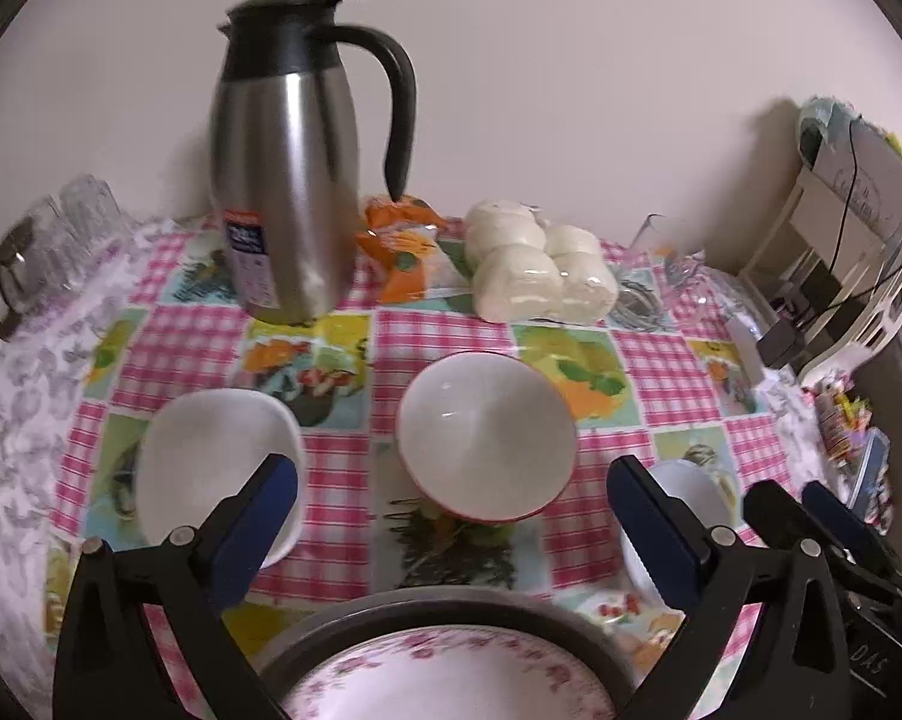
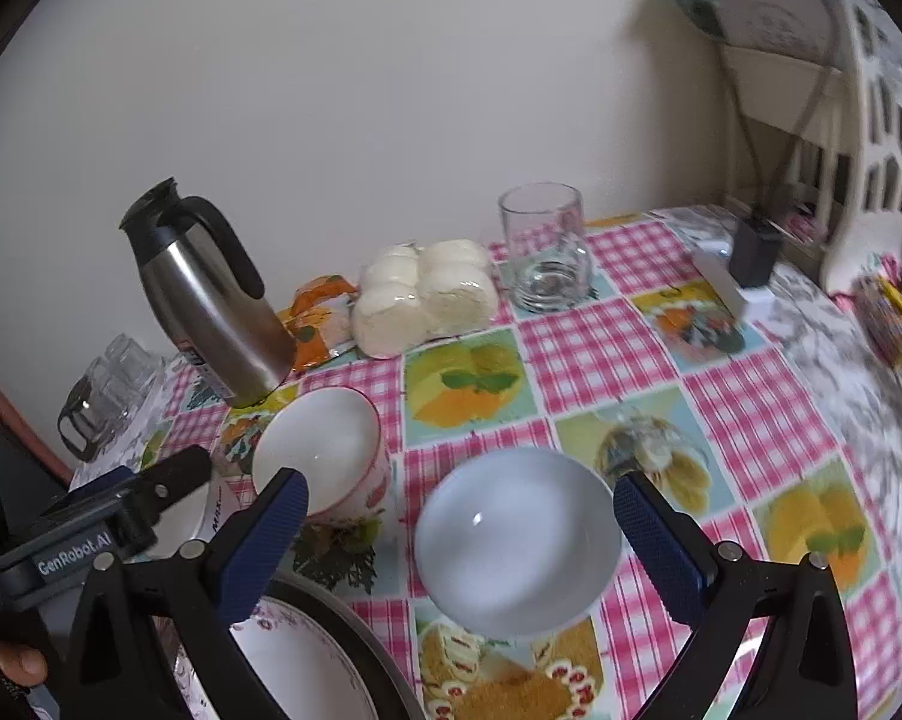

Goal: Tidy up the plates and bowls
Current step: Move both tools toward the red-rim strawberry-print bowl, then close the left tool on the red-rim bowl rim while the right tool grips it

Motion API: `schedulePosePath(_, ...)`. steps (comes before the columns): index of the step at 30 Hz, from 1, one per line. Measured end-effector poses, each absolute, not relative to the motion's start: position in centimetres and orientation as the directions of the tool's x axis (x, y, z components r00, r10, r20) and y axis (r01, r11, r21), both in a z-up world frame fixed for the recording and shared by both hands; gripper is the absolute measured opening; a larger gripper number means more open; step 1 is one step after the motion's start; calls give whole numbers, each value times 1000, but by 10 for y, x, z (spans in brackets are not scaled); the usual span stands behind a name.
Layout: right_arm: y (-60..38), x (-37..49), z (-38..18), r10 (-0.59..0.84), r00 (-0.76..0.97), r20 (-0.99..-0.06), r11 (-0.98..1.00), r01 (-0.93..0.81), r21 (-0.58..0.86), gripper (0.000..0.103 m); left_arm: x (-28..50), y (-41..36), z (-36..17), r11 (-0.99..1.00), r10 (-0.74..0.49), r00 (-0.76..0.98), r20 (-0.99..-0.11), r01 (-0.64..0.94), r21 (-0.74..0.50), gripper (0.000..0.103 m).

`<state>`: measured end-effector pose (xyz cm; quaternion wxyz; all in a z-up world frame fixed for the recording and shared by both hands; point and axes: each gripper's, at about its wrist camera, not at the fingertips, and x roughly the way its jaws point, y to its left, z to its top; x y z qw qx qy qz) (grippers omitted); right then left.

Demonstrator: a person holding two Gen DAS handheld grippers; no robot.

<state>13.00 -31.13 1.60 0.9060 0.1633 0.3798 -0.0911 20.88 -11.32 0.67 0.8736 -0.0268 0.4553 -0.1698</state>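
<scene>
Red-rimmed bowl (image 1: 486, 438) sits on the bench straight ahead of the left tool (image 1: 451, 516), centred between its wide-apart fingers, untouched; round, so no long axis. Plain white bowl (image 2: 518, 543) lies dead ahead of the right tool (image 2: 460, 531), also spread wide and empty. Floral plate (image 1: 445, 681) sits just below the left tool, nearest it

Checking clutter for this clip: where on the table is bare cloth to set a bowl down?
Free: the checked cloth right of the white bowl, toward the glass and charger. Crowded: the back row of flask, packet and buns, and the near left by the red-rimmed bowl and floral plate.
</scene>
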Motion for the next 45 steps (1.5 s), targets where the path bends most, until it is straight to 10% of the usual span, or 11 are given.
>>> schedulePosePath(18, -325, 205, 5, -48, 625, -779, 961, 240, 134, 103, 243, -117, -33, 923, -383, 480, -789, 242, -300, 101)
schedulePosePath(28, -299, 239, -27, -6, 556, -831, 973, 194, 123, 96, 253, -114, -57, 915, -400, 415, -818, 229, -331, 71)
schedulePosePath(45, -279, 258, -71, 37, 437, -899, 975, 182, 129, 38, 263, -105, -81, 904, -426, 353, -833, 206, -375, 29)
